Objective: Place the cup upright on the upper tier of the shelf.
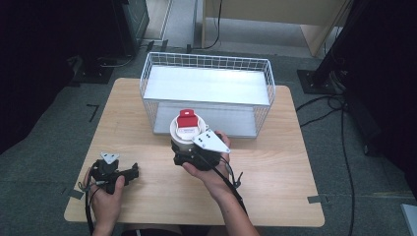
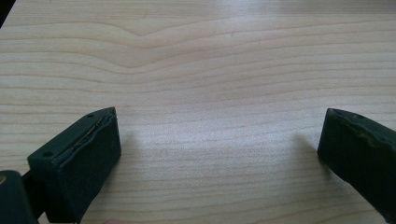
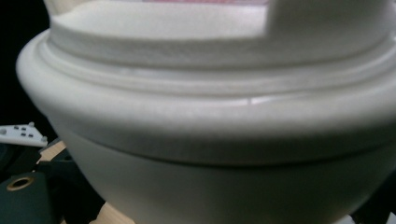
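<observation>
**White tub in my right jaws, left jaws wide over bare wood**

My right gripper (image 1: 189,156) is closed on the white tub (image 1: 187,132), which stands upright between my jaws with its red-and-white lid (image 1: 187,122) facing up. In the right gripper view the tub (image 3: 219,140) sits pressed right up against my camera, its rounded rim bulging across the frame just above my jaws; the jaws themselves are mostly hidden behind its body. Beyond the tub, ahead of my right jaws, stands the wire basket (image 1: 206,93) with its two grey shelves; the tub is just in front of the lower shelf, outside the wire.

My left gripper (image 1: 129,173) rests low near the table's (image 2: 201,70) front edge, well apart from the tub. Its jaws are spread wide, with only wood grain between and ahead of them, gripping nothing.
</observation>
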`<state>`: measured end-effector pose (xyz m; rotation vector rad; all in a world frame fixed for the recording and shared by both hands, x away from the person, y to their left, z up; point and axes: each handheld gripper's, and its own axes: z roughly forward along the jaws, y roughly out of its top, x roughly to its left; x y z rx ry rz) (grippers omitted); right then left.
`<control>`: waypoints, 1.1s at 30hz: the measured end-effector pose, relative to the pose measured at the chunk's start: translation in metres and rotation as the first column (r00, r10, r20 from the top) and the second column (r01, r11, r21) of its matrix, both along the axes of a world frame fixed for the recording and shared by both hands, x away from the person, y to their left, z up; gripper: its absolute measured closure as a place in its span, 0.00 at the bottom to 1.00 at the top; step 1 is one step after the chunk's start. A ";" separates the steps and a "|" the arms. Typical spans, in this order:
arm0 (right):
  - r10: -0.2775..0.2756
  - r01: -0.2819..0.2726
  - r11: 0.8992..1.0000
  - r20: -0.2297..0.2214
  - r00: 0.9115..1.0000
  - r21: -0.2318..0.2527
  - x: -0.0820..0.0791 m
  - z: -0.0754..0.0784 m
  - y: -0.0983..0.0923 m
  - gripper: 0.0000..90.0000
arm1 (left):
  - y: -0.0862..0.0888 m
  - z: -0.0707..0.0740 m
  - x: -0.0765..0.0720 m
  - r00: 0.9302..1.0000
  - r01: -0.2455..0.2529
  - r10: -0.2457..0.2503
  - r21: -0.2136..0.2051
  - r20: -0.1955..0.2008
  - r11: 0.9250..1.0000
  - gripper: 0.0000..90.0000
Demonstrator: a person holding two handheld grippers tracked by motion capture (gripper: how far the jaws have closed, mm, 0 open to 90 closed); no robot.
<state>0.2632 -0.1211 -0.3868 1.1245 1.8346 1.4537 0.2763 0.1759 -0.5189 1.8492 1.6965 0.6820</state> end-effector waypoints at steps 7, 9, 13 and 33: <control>-0.022 0.022 1.000 0.040 0.999 0.003 0.009 0.026 -0.007 0.09 | 0.000 0.000 0.000 1.000 -0.001 0.001 0.000 0.001 1.000 0.00; -0.027 0.026 1.000 0.054 0.998 0.007 0.012 0.033 -0.009 0.09 | 0.000 0.000 0.000 1.000 -0.001 0.001 0.000 0.001 1.000 0.00; -0.040 0.040 0.999 0.074 0.996 0.009 0.018 0.045 -0.012 0.09 | 0.000 0.000 0.000 1.000 -0.001 0.001 0.000 0.001 1.000 0.00; -0.114 0.112 0.993 0.116 0.987 0.023 0.072 0.085 -0.027 0.09 | 0.000 0.000 0.000 1.000 0.000 0.000 0.000 -0.001 1.000 0.00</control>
